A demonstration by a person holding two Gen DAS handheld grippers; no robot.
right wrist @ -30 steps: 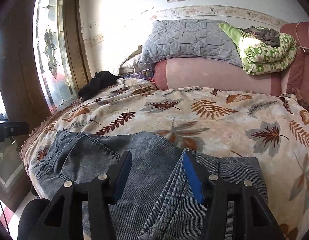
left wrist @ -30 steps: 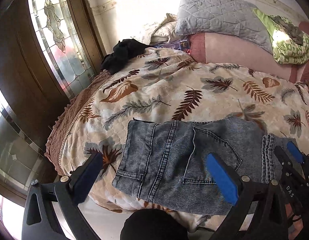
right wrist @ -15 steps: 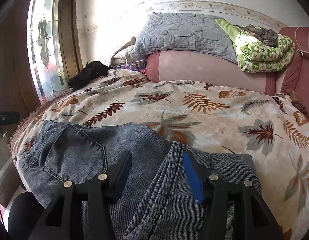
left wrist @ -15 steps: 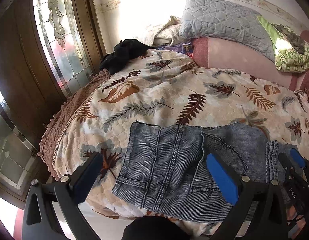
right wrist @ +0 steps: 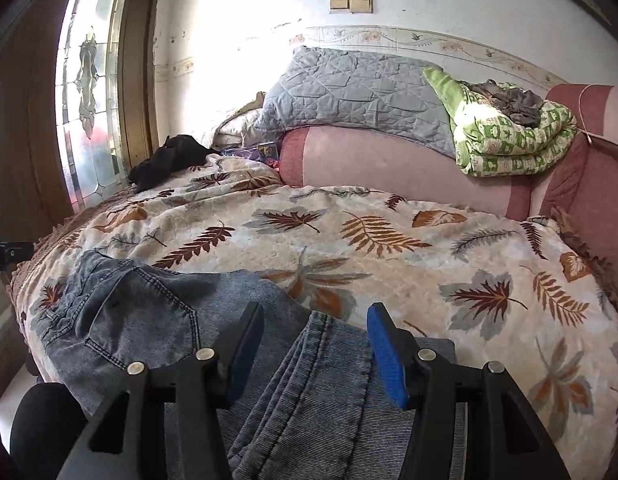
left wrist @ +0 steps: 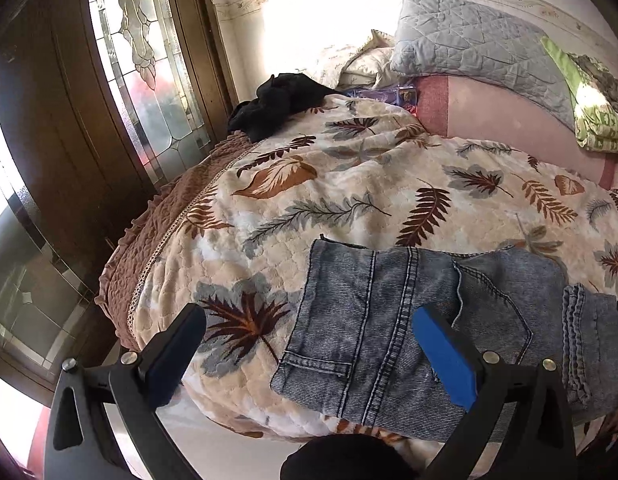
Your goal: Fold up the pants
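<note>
Denim jeans (left wrist: 409,320) are seen at the near edge of the leaf-print blanket (left wrist: 349,184), already folded; leg hems stacked on top. Left gripper (left wrist: 309,344) is spread wide, nothing pinched. Right gripper (right wrist: 315,354) is held apart over the hem stack, no pinch seen. Est. one final fold left.
</note>
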